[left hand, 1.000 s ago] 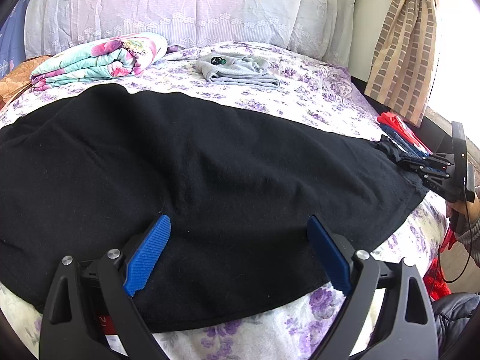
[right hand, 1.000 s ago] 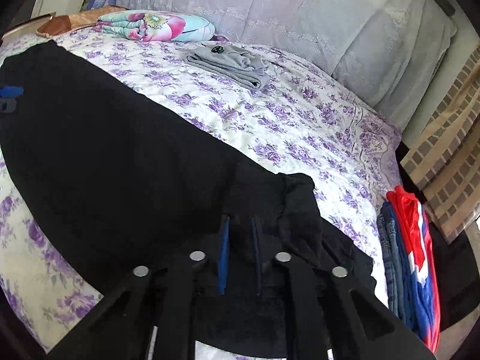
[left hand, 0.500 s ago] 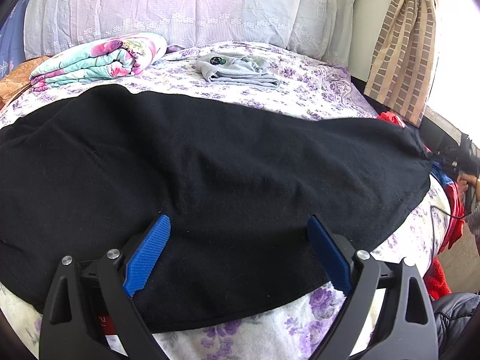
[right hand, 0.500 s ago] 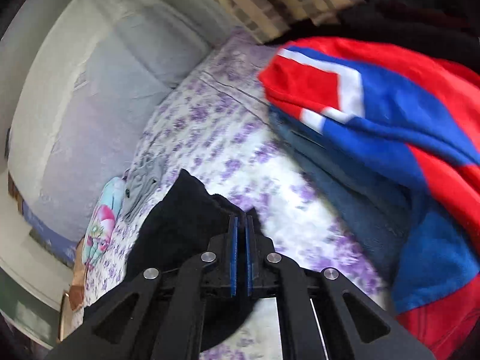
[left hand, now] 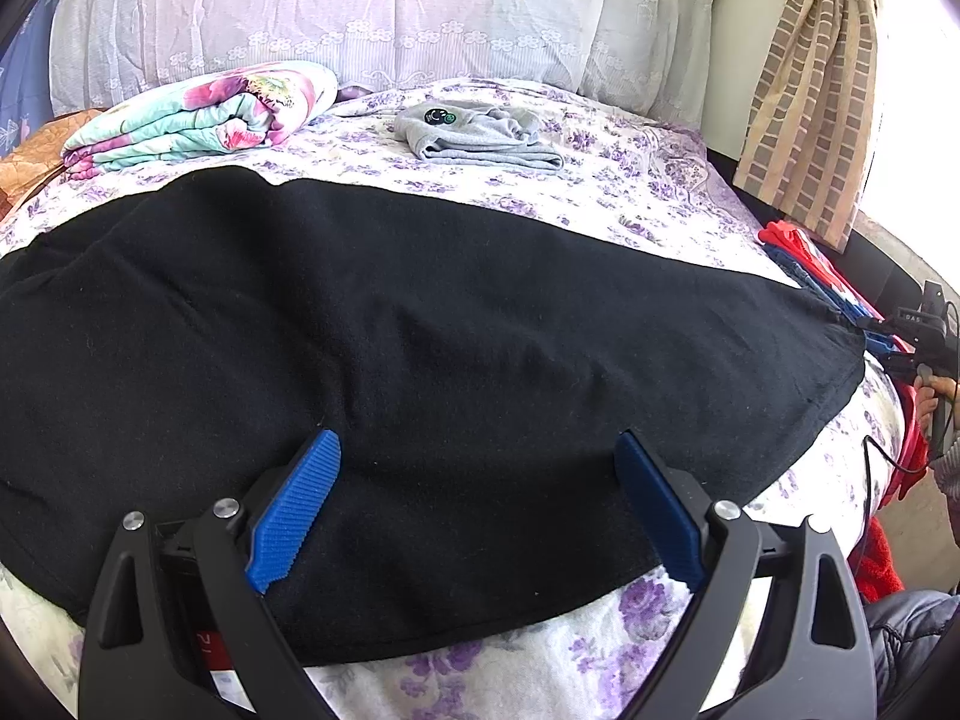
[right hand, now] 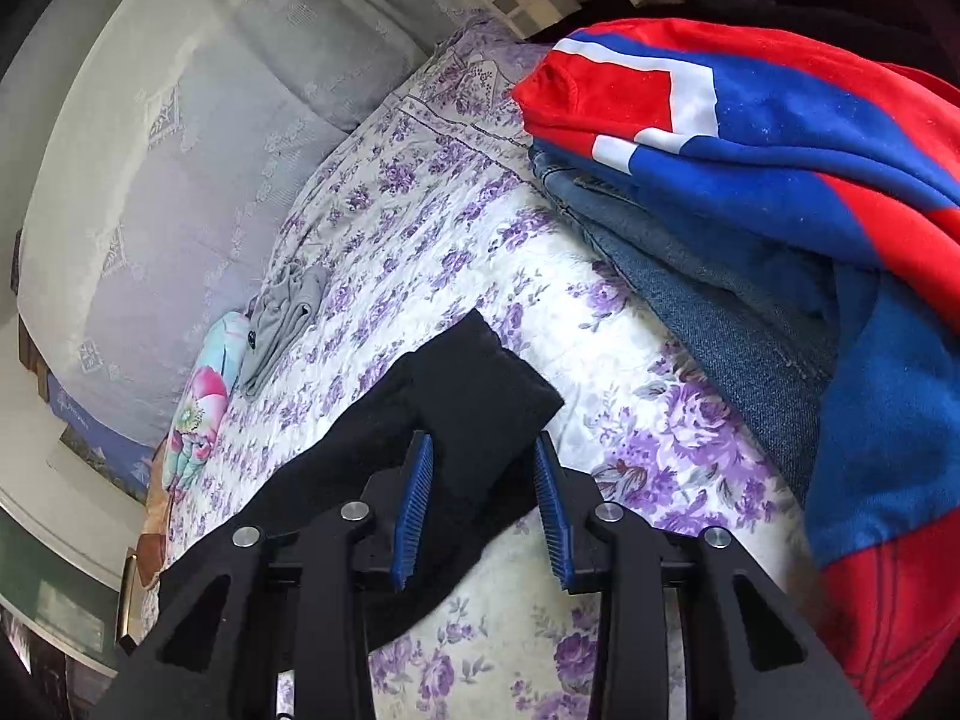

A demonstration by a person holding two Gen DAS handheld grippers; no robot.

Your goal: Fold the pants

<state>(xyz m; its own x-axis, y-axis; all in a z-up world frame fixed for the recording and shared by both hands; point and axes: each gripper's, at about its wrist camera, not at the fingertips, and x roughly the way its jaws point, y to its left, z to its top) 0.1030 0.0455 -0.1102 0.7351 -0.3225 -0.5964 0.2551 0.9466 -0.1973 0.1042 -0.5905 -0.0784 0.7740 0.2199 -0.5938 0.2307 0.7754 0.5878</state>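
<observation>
In the left wrist view, a folded floral blanket [left hand: 198,114] is seen at the upper left, with a lace-covered headboard cushion [left hand: 372,12] running across the top. The black pants [left hand: 420,348] are spread flat across the whole middle of the frame on the purple-flowered bedspread [left hand: 630,180], from the left edge almost to the right edge. The left gripper [left hand: 477,480] is parked at the bottom centre, jaws spread wide, with pants fabric lying under and between them and nothing pinched. A folded grey garment [left hand: 480,135] is sat above centre, well apart from the pants. A brick-patterned curtain [left hand: 810,90] is hung at the upper right, and the right gripper [left hand: 888,339] is glimpsed at the right edge beside the pants' end.

In the right wrist view, the scene is rolled sideways, so the cushion is pushed to the left. The pants' end [right hand: 474,396] is found at lower centre, lying between the blue pads [right hand: 414,498]. Those jaws have just been opening, so the cloth is no longer squeezed. A stack of blue jeans [right hand: 690,276] topped by a red, white and blue garment [right hand: 780,138] is piled at the right.
</observation>
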